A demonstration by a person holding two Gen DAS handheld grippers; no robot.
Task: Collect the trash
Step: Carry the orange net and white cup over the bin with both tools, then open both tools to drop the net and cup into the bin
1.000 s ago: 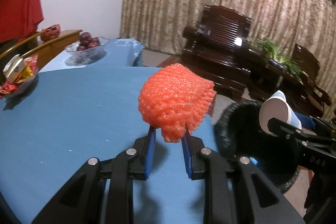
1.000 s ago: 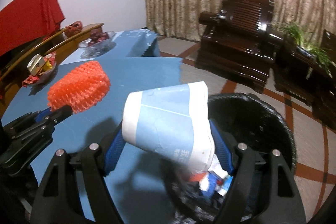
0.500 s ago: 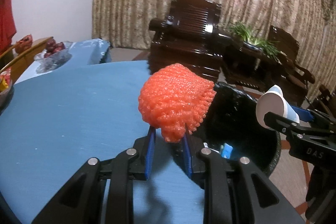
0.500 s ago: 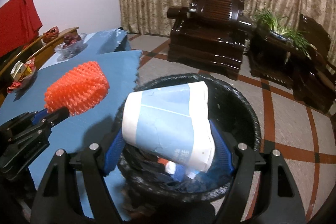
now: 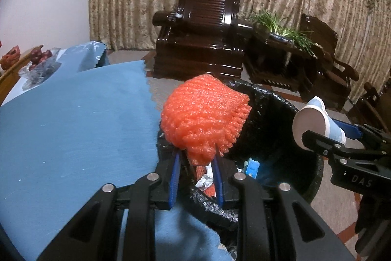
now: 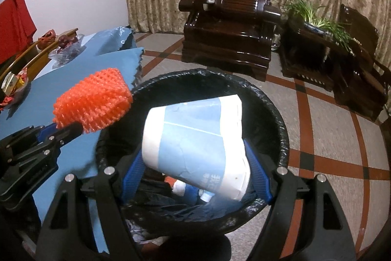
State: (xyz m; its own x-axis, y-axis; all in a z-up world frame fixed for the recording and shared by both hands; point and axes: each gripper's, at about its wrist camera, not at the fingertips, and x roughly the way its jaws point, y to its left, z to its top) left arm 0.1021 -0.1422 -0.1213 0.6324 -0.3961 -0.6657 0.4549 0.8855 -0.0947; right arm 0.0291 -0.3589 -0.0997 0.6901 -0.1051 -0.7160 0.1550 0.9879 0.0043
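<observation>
My left gripper is shut on an orange foam fruit net, which hangs over the near left rim of a black-lined trash bin. The same orange foam net shows at the left of the right wrist view, at the bin's left rim. My right gripper is shut on a blue-and-white paper cup, lying on its side above the trash bin's mouth. In the left wrist view that paper cup sits at the right, over the bin's far side. Wrappers and scraps lie in the bin.
A table under a blue cloth lies left of the bin, with a glass fruit bowl and a snack dish at its far end. Dark wooden armchairs and a potted plant stand by the curtain across a tiled floor.
Both grippers have swung right from above the table to above the bin, each still holding its item. The bin's inside has come into view.
</observation>
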